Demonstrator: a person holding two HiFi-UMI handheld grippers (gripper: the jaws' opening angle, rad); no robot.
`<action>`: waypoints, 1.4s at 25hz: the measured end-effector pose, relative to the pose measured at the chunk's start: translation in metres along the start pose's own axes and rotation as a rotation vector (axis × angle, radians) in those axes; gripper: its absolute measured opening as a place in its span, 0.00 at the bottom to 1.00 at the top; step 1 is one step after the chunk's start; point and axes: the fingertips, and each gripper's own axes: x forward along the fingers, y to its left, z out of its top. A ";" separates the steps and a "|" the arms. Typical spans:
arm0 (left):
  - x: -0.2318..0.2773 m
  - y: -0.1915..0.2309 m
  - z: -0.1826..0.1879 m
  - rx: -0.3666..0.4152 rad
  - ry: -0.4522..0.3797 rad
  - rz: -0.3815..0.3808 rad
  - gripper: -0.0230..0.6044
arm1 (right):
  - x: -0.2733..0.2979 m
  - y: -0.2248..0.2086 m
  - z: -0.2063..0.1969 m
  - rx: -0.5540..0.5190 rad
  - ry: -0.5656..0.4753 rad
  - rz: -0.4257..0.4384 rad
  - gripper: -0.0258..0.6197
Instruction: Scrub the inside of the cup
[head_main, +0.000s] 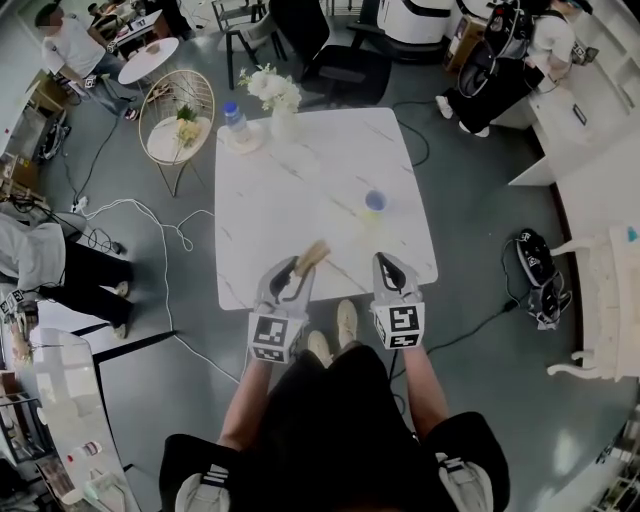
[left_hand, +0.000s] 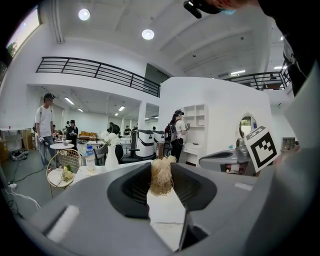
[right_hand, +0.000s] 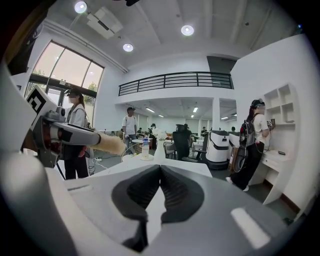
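Cup (head_main: 375, 204) stands upright and alone on the white marble table (head_main: 300, 180), toward its near right side, ahead of both grippers and touching neither. Table is otherwise bare in the middle; flower vase (head_main: 276, 104) and bottle (head_main: 235, 120) are pushed to the far left corner, likely to keep the work area free. Left gripper (head_main: 298, 268) hangs over the near edge, jaws clamped on a tan fibrous brush (head_main: 314, 254) whose bristle end points forward, a hold that suits reaching into a cup. Right gripper (head_main: 388, 263) hangs level beside it, jaws pressed together with nothing between. A free cup with the brush gripped fits either a cup waiting for scrubbing or one set down after it. Head view alone shows the cup; neither gripper view has it in sight. Left gripper view shows the pads biting the bristles; right gripper view shows the brush from the side, jutting past the left jaws
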 end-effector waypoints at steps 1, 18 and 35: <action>-0.002 0.000 0.000 0.001 -0.004 -0.002 0.24 | -0.002 0.002 0.001 -0.002 -0.001 -0.002 0.05; -0.022 -0.005 0.002 0.007 -0.025 -0.011 0.24 | -0.024 0.020 0.010 0.015 -0.030 0.006 0.04; -0.024 -0.009 -0.001 0.012 -0.012 -0.007 0.24 | -0.025 0.023 0.010 0.001 -0.039 0.015 0.04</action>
